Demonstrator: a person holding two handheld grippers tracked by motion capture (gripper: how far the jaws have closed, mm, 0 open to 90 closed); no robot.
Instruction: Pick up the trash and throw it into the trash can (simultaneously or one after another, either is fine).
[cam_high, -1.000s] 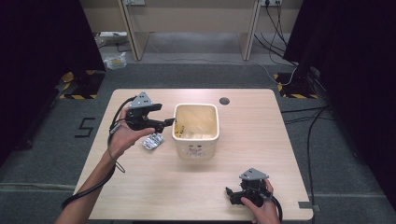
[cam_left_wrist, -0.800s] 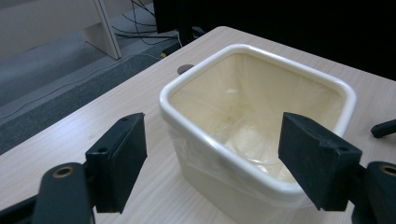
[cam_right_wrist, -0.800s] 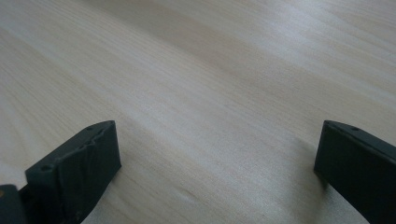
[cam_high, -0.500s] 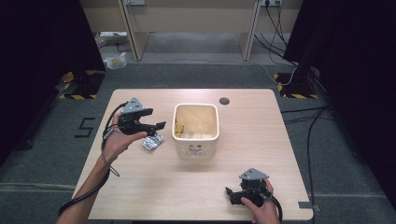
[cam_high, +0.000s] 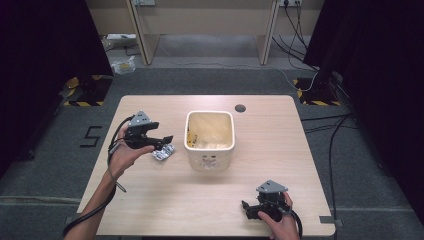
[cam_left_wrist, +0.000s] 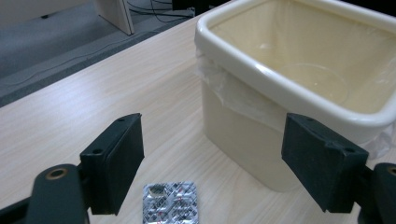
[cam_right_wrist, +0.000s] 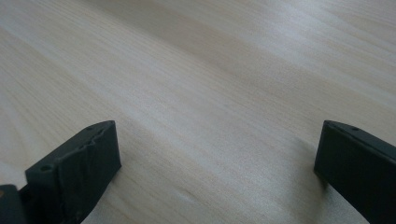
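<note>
High view: you are holding the left gripper (cam_high: 161, 141) over the table (cam_high: 150, 200), just above the blister pack (cam_high: 163, 153), which is lying flat beside the bin (cam_high: 209, 137). Your right gripper (cam_high: 248, 209) is resting near the table's front edge, well apart from both.
Left gripper view: your jaws are standing wide apart, gripping nothing; the pack (cam_left_wrist: 171, 203) is lying between and below them, long axis running away from you toward the bin (cam_left_wrist: 299, 79), whose clear liner is showing.
Right gripper view: your jaws are gaping wide, holding nothing, over bare wood (cam_right_wrist: 210, 93).
</note>
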